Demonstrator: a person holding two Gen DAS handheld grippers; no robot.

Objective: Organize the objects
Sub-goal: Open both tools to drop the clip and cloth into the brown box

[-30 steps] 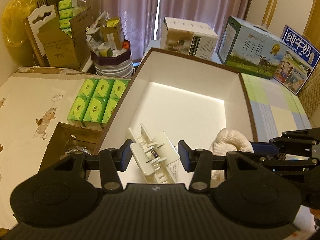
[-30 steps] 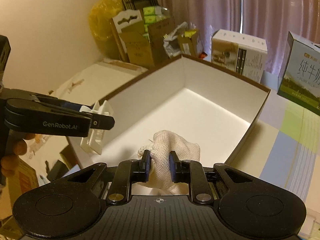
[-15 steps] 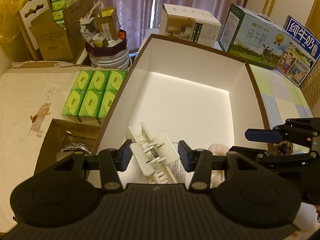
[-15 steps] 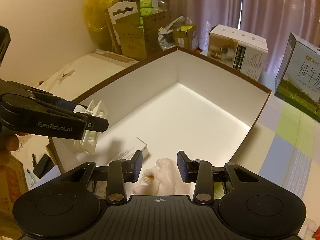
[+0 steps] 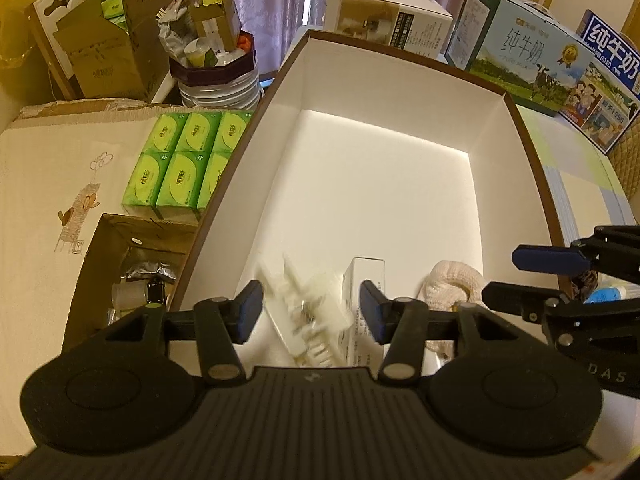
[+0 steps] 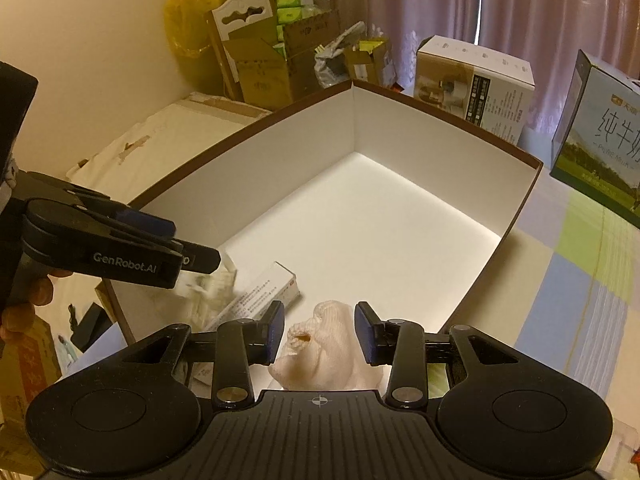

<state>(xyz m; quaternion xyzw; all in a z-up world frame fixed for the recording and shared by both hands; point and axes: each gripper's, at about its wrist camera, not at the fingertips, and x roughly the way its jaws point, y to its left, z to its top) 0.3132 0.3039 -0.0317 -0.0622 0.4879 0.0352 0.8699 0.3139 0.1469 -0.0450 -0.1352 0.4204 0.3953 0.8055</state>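
The white plastic claw hair clip, blurred and free between the opening jaws of the left gripper, lies at the near left of the large white open box beside a small white printed carton. It is judged light, rigid and brittle (best taken across its hinged body). The cream knitted cloth bundle, soft and compressible, sits untouched between the parted fingers of the right gripper. Legible: "GenRobot.AI" on a gripper; "纯牛奶" on the milk carton.
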